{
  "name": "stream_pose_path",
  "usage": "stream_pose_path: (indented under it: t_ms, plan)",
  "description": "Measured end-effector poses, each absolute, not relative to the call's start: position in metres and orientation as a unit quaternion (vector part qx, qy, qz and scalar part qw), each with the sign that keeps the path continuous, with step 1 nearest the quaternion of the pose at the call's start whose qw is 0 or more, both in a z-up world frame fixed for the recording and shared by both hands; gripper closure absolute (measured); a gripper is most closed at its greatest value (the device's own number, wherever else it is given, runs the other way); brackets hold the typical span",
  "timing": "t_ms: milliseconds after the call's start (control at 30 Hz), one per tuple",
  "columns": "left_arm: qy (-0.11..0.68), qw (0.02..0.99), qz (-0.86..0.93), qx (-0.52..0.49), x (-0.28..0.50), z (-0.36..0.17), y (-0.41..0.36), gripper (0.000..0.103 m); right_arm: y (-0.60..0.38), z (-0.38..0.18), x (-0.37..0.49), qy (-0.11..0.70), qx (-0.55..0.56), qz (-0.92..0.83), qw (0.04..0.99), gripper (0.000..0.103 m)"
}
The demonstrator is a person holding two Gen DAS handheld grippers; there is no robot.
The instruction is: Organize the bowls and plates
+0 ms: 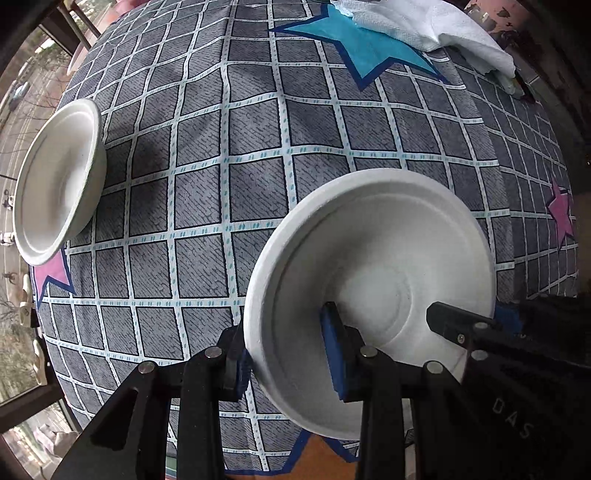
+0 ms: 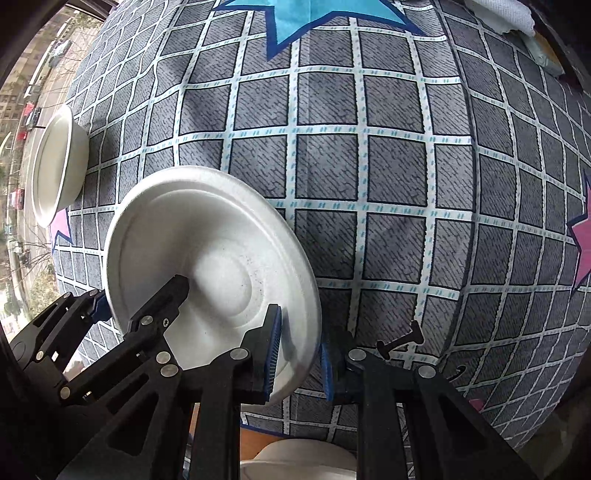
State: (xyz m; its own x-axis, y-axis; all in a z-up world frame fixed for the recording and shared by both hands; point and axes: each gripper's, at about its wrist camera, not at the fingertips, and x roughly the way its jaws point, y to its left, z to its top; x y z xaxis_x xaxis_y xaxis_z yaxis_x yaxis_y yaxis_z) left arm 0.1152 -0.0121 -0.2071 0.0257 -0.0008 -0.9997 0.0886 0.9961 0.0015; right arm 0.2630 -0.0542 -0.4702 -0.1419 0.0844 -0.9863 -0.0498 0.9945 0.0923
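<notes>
A white paper bowl (image 1: 373, 280) is tilted above the grid-patterned tablecloth, and both grippers straddle its rim. My left gripper (image 1: 291, 354) has its blue pads either side of the bowl's left rim, with gaps showing. My right gripper (image 2: 299, 354) straddles the right rim of the same bowl (image 2: 207, 251), with a gap at the right pad. A second white bowl (image 1: 59, 177) sits on the cloth at the far left; it also shows in the right wrist view (image 2: 55, 166).
A crumpled white cloth (image 1: 436, 29) lies at the table's far right corner. Another white bowl or plate (image 2: 299, 461) shows below the table's near edge. Windows run along the left.
</notes>
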Motion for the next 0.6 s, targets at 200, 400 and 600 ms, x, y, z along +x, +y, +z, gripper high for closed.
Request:
stream_pose_path:
  t_ms: [200,400,600]
  plan:
    - [0.698,0.712,-0.058,0.052,0.119,-0.208,-0.059,0.066,-0.089,-0.470,0.251,0.755,0.035,0.029,0.655,0.082]
    - [0.703,0.706,-0.070,0.055,0.109,-0.205,-0.116,0.066,-0.123,-0.474,0.236,0.762,0.081,0.022,0.642,0.082]
    - [0.701,0.707,-0.073,0.061,0.096,-0.197,-0.137,0.066,-0.148,-0.461,0.226,0.754,0.087,0.024,0.651,0.082]
